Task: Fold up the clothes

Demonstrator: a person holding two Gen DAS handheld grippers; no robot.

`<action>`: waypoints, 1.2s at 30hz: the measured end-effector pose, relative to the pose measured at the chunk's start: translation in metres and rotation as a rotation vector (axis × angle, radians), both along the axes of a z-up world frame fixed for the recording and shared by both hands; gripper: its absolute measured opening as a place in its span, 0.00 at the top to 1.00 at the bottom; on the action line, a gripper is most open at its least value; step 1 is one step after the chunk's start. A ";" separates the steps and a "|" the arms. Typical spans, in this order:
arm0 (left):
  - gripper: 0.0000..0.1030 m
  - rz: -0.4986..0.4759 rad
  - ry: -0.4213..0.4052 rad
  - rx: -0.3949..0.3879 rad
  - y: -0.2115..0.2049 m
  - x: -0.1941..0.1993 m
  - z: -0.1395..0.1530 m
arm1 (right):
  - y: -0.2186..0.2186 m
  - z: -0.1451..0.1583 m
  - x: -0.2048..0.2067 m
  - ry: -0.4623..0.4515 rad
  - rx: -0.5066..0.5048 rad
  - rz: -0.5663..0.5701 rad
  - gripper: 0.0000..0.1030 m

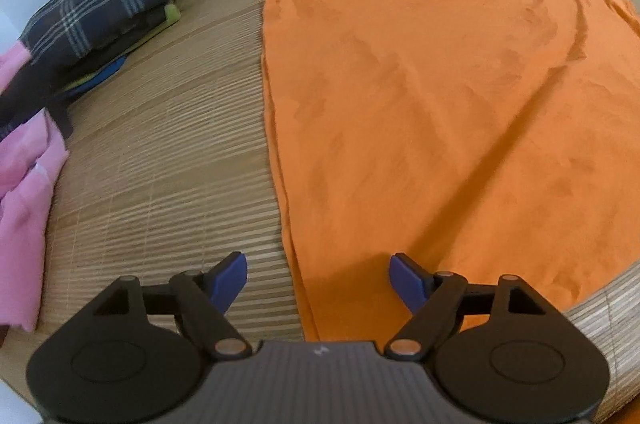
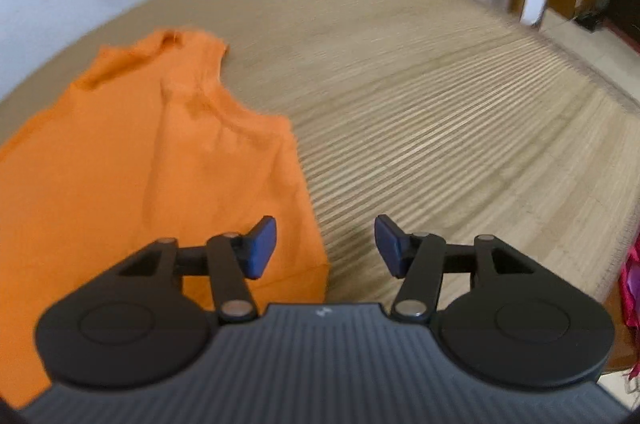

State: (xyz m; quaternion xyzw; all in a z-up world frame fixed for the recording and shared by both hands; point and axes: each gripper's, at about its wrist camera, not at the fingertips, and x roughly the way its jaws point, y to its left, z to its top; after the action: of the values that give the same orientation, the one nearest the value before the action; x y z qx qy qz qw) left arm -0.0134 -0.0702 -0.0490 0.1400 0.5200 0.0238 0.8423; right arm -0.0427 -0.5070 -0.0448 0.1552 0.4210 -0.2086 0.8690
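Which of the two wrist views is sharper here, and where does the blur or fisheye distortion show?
Left wrist view: mostly sharp; weave of the striped bamboo mat and creases in the orange sleeveless shirt read clearly, only the folded plaid cloth smears at its far end. Right wrist view: motion-blurred throughout, shirt edges and mat soft. Both views bend the mat's edge into a curve and darken at the corners.

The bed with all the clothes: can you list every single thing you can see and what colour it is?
orange shirt: one, orange, spread flat on the mat
woven mat: one, tan, under everything
plaid garment: one, dark with pale checks, top of a folded stack at far left
pink garment: one, pink, crumpled at left edge
red cloth: one, red-pink, right edge
left hand-held gripper: one, black with blue pads, open over the shirt's left edge
right hand-held gripper: one, same colours, open over the shirt's right corner
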 end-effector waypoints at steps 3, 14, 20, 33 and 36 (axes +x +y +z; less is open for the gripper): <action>0.20 0.042 0.001 -0.005 0.005 -0.004 0.001 | 0.000 -0.004 -0.003 0.026 -0.093 0.069 0.46; 0.25 0.207 -0.087 -0.194 0.027 -0.025 0.034 | 0.047 0.057 0.046 -0.199 0.036 0.364 0.43; 0.25 0.113 -0.075 -0.242 0.025 -0.033 0.019 | 0.207 0.044 0.136 -0.184 0.194 0.737 0.43; 0.21 0.112 -0.077 -0.402 0.083 -0.031 -0.004 | 0.476 -0.029 0.241 -0.086 0.015 0.960 0.56; 0.20 0.075 -0.074 -0.420 0.089 -0.031 -0.005 | 0.483 -0.035 0.246 -0.096 -0.014 0.951 0.65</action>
State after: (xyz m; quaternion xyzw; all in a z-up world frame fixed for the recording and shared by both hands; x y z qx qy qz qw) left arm -0.0446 0.0189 -0.0543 -0.0589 0.4873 -0.0485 0.8699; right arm 0.2031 -0.0237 -0.0800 -0.0511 0.4034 0.2170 0.8875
